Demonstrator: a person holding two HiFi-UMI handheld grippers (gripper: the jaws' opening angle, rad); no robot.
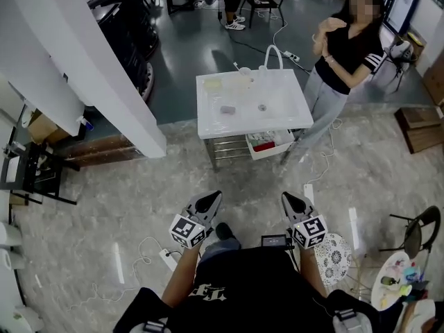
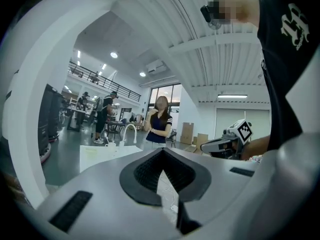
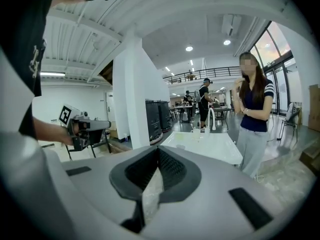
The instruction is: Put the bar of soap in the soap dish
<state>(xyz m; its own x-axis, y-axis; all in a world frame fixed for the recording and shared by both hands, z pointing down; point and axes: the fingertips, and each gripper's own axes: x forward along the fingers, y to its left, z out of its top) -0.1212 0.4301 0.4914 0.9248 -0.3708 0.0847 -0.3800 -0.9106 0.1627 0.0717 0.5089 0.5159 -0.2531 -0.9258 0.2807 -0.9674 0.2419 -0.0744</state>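
A white sink table (image 1: 291, 116) stands a few steps ahead on the floor. On its top lie a small grey block (image 1: 227, 109) and a pale yellowish item (image 1: 211, 84); which is the soap and which the dish I cannot tell. Both are far from my grippers. My left gripper (image 1: 214, 197) and right gripper (image 1: 288, 198) are held side by side in front of my body, pointing toward the table, both shut with nothing between their jaws. In the left gripper view the jaws (image 2: 162, 151) meet at the tip; the right gripper view shows its jaws (image 3: 159, 149) likewise.
A person (image 1: 343, 54) stands at the table's right corner. A curved faucet (image 1: 272, 53) rises at the table's back edge, and a shelf with a box (image 1: 267, 144) sits beneath. A white wall (image 1: 90, 61) runs along the left. Cables and a power strip (image 1: 168, 259) lie on the floor.
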